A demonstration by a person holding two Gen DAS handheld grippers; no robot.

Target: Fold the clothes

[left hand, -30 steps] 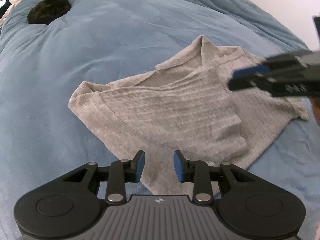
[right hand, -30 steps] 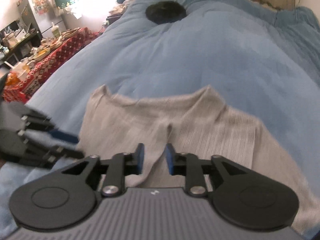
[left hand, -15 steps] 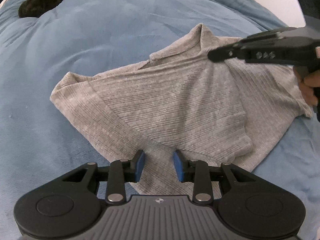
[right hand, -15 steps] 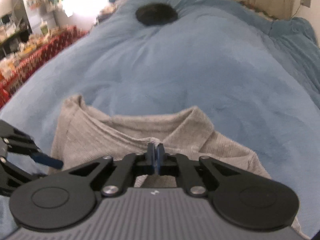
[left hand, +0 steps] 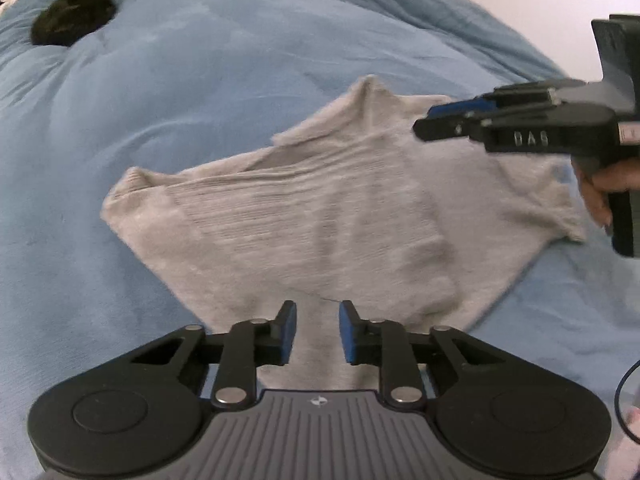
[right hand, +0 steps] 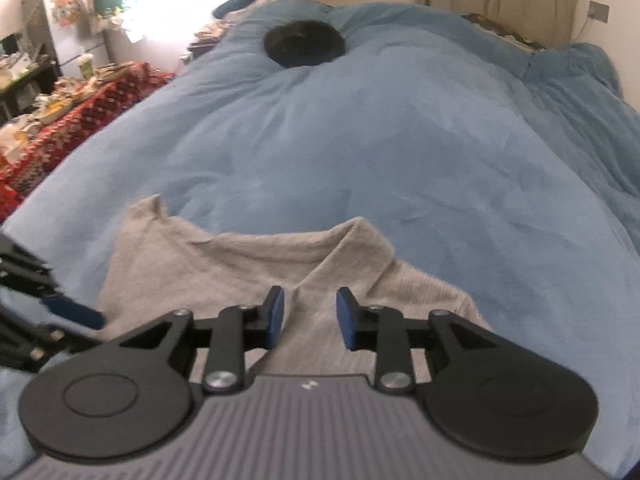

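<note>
I am holding one tool in each hand above a grey ribbed knit garment (left hand: 320, 216) that is lying crumpled and partly folded on the bed, on a soft blue blanket (left hand: 200, 92). My left tool (left hand: 317, 334) is pointing down over the near edge of the garment; its blue pads are standing apart and are closing at this moment, with nothing pressed between them, only the cloth lying below. My right tool (right hand: 310, 318) is hovering over the collar side of the same garment (right hand: 248, 272), and its jaws are opening, also without any cloth caught between the pads. In the left view I am seeing the right tool (left hand: 436, 124) coming in from the right side, above the far corner of the garment, with my fingers (left hand: 600, 192) around its handle. A black round fuzzy object (right hand: 304, 44) is lying far up on the blanket, well apart from the garment. Beside the bed a table with a red patterned cloth (right hand: 80, 108) is standing, crowded with small things.
</note>
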